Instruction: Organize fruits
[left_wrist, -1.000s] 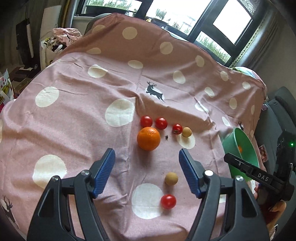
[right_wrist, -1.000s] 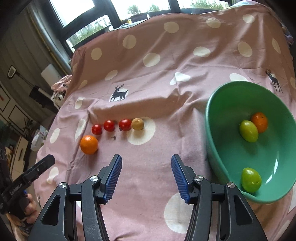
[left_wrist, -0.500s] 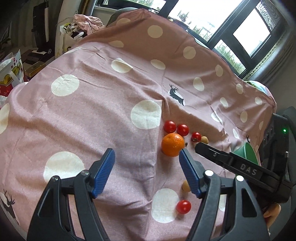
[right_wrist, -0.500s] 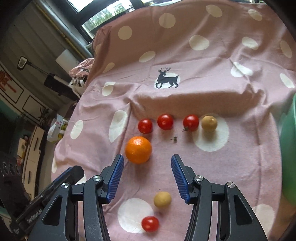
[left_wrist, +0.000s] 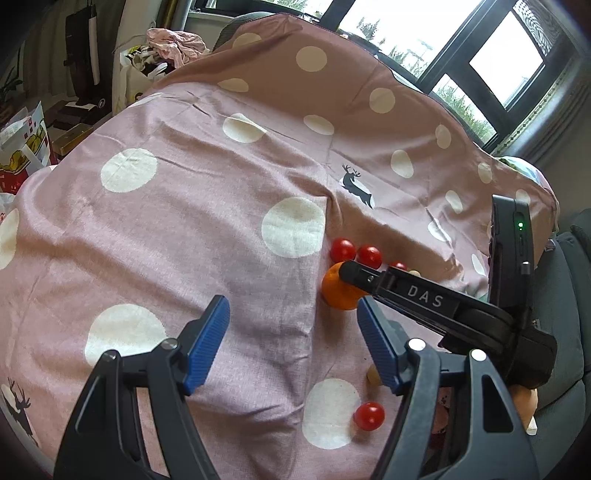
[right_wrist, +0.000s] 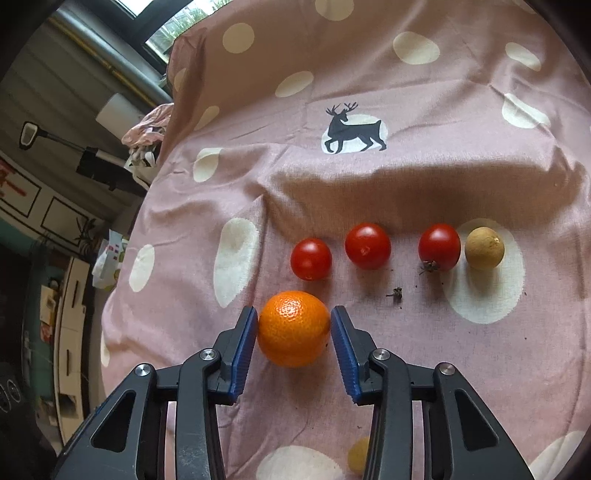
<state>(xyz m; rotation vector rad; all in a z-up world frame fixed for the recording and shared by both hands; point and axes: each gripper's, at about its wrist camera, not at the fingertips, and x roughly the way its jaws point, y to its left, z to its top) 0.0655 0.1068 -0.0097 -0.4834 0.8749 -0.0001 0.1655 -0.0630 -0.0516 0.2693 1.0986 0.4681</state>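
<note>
An orange (right_wrist: 293, 328) lies on the pink spotted cloth (right_wrist: 406, 177). My right gripper (right_wrist: 293, 321) is closing on it, a blue pad against each side. Behind it runs a row of three red tomatoes (right_wrist: 367, 245) ending in a tan round fruit (right_wrist: 484, 248). A second tan fruit (right_wrist: 356, 456) peeks out under the right finger. In the left wrist view the right gripper (left_wrist: 349, 273) reaches across onto the orange (left_wrist: 338, 293). My left gripper (left_wrist: 291, 314) stands open above bare cloth, nothing between its fingers. One lone tomato (left_wrist: 368, 416) lies near its right finger.
Bags and clothes (left_wrist: 166, 40) are piled beyond the cloth's far left edge. Windows (left_wrist: 498, 66) stand behind. A grey seat (left_wrist: 572, 295) lies to the right. A crease in the cloth (right_wrist: 369, 184) rises behind the fruit row.
My right gripper has swung left from the green bowl, come down to the orange and narrowed its jaws onto it. The left gripper has drifted slightly and stays open.
</note>
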